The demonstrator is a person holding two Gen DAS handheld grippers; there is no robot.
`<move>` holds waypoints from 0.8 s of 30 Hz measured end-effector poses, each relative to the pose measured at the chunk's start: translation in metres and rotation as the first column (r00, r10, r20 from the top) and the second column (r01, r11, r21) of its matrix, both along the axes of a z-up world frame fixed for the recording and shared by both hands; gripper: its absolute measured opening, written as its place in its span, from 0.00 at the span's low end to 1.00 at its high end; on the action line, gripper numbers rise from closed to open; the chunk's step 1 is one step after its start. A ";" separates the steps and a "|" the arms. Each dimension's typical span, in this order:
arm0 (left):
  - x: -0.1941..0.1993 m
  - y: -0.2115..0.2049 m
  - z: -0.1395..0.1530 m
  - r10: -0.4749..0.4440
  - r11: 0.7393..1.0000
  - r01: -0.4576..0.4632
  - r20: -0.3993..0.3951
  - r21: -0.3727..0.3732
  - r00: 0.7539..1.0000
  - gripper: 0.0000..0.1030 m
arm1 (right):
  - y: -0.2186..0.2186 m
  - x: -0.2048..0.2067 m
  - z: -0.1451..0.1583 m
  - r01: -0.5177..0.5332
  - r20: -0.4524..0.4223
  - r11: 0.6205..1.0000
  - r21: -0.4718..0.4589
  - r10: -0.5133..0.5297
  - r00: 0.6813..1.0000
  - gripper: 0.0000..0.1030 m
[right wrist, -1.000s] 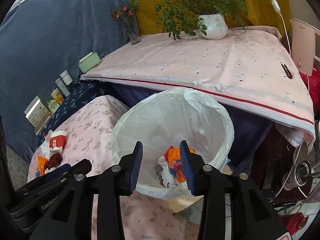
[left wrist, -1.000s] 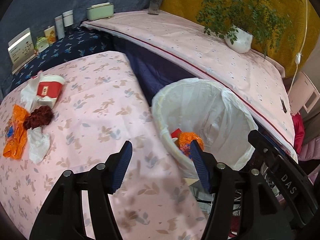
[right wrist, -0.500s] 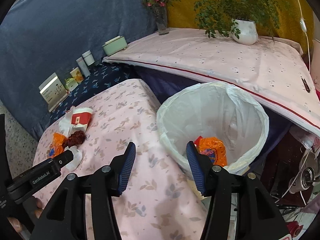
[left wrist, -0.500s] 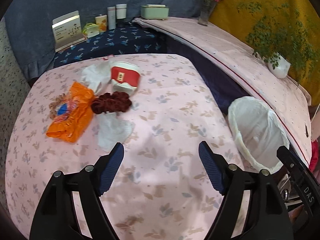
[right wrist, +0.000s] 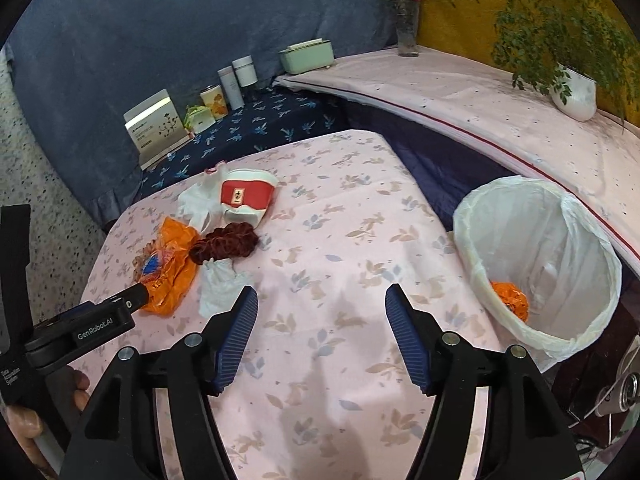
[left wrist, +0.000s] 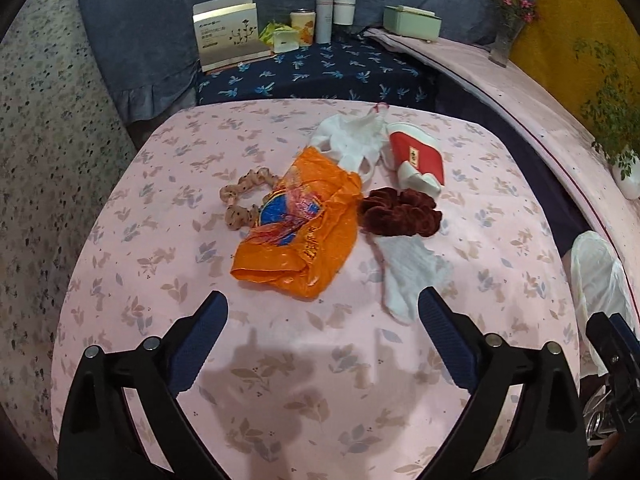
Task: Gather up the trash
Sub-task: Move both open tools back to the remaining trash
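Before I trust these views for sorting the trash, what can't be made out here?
- Bin contents: right wrist view, its wall hides all but an orange scrap.
- Pink scrunchie: left wrist view, partly under the orange bag.
- Box lettering: too small.
- Bin: left wrist view, cut off by the edge.

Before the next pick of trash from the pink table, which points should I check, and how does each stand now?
1. Left gripper empty, jaws opening: ok.
2. Right gripper empty, jaws opening: ok.
3. Orange plastic bag free to take: not ok, it lies over the pink scrunchie.
4. White tissue free: cannot tell, its far end meets the dark red scrunchie.
5. Lined trash bin has room: ok.
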State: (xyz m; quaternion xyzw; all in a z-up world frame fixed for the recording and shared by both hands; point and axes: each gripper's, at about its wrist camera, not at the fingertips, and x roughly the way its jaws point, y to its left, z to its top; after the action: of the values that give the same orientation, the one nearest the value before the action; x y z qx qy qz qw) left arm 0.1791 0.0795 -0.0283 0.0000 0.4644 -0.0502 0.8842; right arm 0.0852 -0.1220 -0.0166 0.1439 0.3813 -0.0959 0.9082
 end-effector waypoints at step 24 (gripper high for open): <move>0.060 0.036 -0.063 0.023 0.999 -0.030 -0.169 -0.043 0.985 0.89 | 0.065 0.085 -0.059 -0.103 -0.099 0.994 0.023 0.105 0.990 0.65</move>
State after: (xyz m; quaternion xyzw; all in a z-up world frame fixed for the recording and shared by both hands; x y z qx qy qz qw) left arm 0.2387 0.1151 -0.0910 -0.0305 0.5364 -0.0488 0.8420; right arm 0.1703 -0.0569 -0.0754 0.1271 0.4341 -0.0521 0.8903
